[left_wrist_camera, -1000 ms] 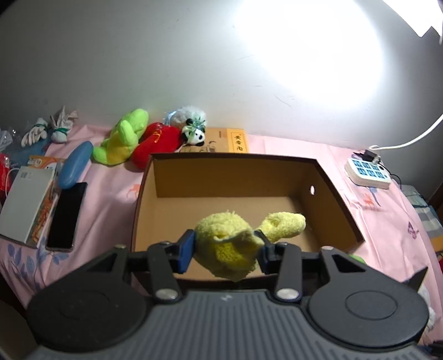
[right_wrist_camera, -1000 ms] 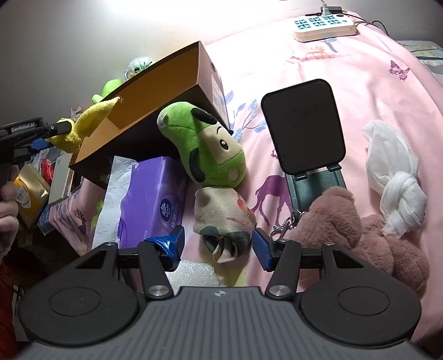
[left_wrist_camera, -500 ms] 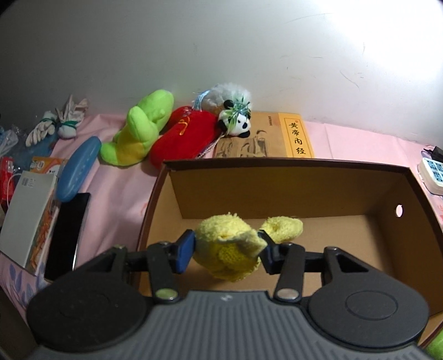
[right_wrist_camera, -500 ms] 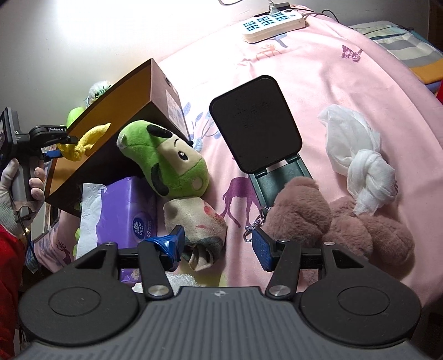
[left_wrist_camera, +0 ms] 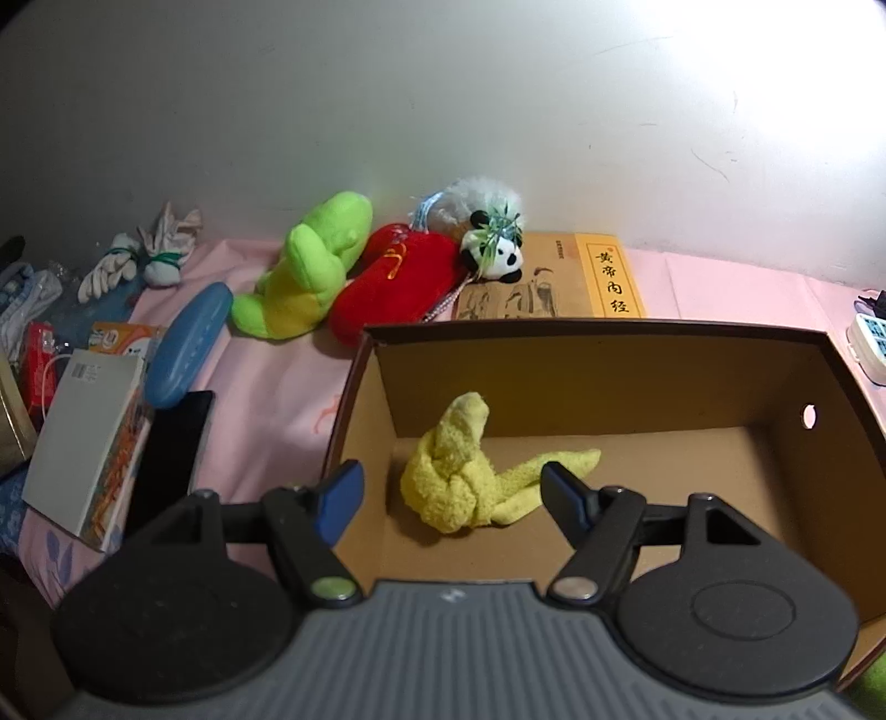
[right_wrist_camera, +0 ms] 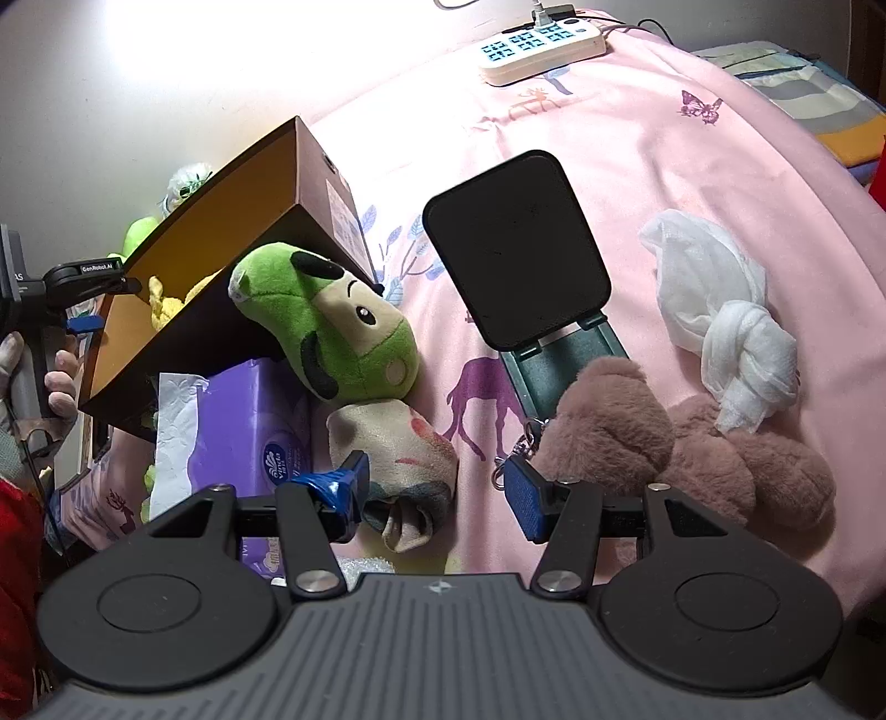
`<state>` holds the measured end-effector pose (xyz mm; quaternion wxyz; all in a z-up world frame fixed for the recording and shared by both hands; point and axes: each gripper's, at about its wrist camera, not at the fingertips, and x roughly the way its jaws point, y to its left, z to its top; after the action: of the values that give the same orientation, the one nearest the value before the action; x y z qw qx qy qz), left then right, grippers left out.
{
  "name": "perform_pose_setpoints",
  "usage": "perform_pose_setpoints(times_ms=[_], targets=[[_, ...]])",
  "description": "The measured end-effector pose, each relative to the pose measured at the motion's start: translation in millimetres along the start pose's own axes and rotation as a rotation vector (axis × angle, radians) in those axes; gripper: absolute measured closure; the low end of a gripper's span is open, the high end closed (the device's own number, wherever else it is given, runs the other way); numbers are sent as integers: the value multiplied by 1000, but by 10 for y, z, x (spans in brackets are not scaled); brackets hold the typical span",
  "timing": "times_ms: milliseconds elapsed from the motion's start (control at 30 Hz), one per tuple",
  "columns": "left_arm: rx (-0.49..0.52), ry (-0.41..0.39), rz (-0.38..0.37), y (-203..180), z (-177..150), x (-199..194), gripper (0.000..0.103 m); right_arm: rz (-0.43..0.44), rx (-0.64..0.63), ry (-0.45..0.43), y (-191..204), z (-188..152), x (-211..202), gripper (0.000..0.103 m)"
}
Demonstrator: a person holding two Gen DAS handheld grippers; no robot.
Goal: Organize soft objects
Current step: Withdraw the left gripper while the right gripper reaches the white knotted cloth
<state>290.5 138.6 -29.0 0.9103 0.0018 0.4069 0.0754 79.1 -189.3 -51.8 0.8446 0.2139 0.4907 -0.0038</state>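
A knotted yellow cloth [left_wrist_camera: 462,476] lies on the floor of the brown cardboard box [left_wrist_camera: 598,382], near its left wall. My left gripper [left_wrist_camera: 451,498] is open and empty just above the box's near edge. The box [right_wrist_camera: 232,221] and the yellow cloth [right_wrist_camera: 166,304] also show in the right wrist view. My right gripper [right_wrist_camera: 437,493] is open and empty over the pink bedsheet, between a green plush [right_wrist_camera: 332,327] with a beige cloth body [right_wrist_camera: 398,443] and a brown plush bear [right_wrist_camera: 664,443]. A knotted white cloth [right_wrist_camera: 731,327] lies to the right.
Behind the box lie a green plush [left_wrist_camera: 310,271], a red plush [left_wrist_camera: 393,277], a panda [left_wrist_camera: 493,243] and a book [left_wrist_camera: 576,277]. Left of it are a blue case [left_wrist_camera: 188,343], a phone [left_wrist_camera: 171,443] and a white box [left_wrist_camera: 83,432]. A tissue pack [right_wrist_camera: 243,437], black stand [right_wrist_camera: 520,249] and power strip [right_wrist_camera: 542,41] lie around the right gripper.
My left gripper has opened and let the yellow cloth drop into the box. My right gripper has shifted a little over the bedsheet and stays open.
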Motion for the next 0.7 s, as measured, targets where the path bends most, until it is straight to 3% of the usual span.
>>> perform_pose_setpoints(times_ms=[500,700], targets=[[15,-4,50,-102,-478,-922,29,68,-125,49,74,0,74,65],[14,10,26,-232,-822,-1271,27,62,-193,29,-50,1,-14,65]])
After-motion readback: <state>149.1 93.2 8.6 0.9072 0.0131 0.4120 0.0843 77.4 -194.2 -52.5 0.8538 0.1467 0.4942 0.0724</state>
